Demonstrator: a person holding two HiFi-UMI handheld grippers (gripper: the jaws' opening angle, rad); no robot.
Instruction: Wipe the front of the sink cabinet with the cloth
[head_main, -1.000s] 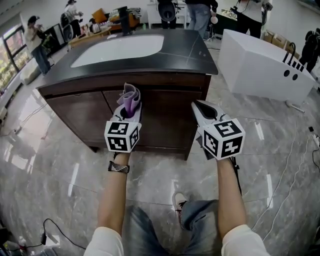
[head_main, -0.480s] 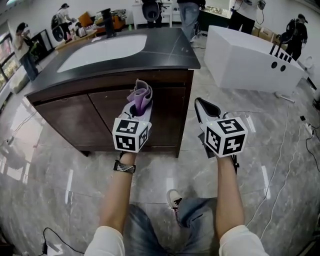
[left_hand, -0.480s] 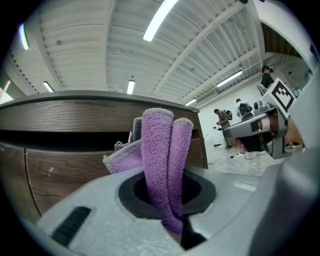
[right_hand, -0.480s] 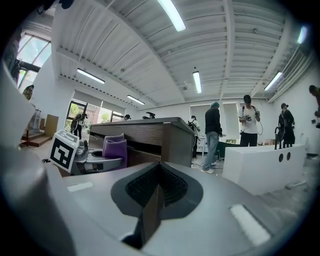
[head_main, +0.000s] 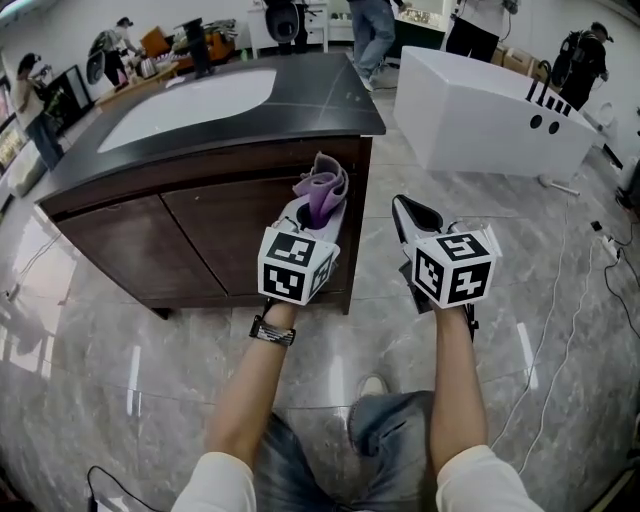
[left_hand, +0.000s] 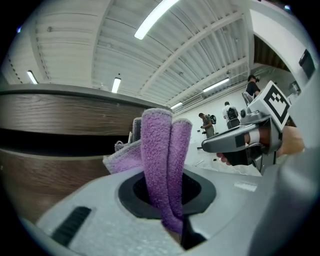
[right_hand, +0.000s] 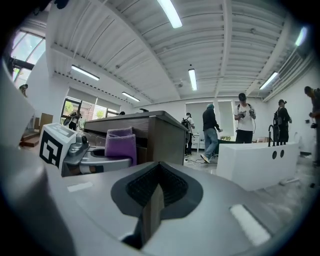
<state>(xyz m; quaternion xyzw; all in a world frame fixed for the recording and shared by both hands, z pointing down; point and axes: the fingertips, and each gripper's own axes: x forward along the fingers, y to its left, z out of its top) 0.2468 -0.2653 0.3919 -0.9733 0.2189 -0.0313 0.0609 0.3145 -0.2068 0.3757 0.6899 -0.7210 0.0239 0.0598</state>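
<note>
A dark wooden sink cabinet (head_main: 210, 235) with a black top and white basin stands ahead. My left gripper (head_main: 322, 199) is shut on a folded purple cloth (head_main: 321, 189), held up at the right end of the cabinet front, just under the countertop edge. In the left gripper view the purple cloth (left_hand: 162, 165) sticks up between the jaws, next to the wood of the cabinet (left_hand: 55, 150). My right gripper (head_main: 412, 213) is shut and holds nothing, hanging right of the cabinet's corner. The right gripper view shows the cloth (right_hand: 120, 145) and the cabinet (right_hand: 150, 132) to its left.
A white bathtub-like unit (head_main: 480, 110) stands on the marble floor at the right. Several people stand or walk at the back of the room. Cables (head_main: 585, 290) trail over the floor at the right. The person's legs and a shoe (head_main: 372, 385) show below.
Both grippers and the view have shifted right along the cabinet front. The left gripper with the cloth has gone from near the cabinet's middle to its right end.
</note>
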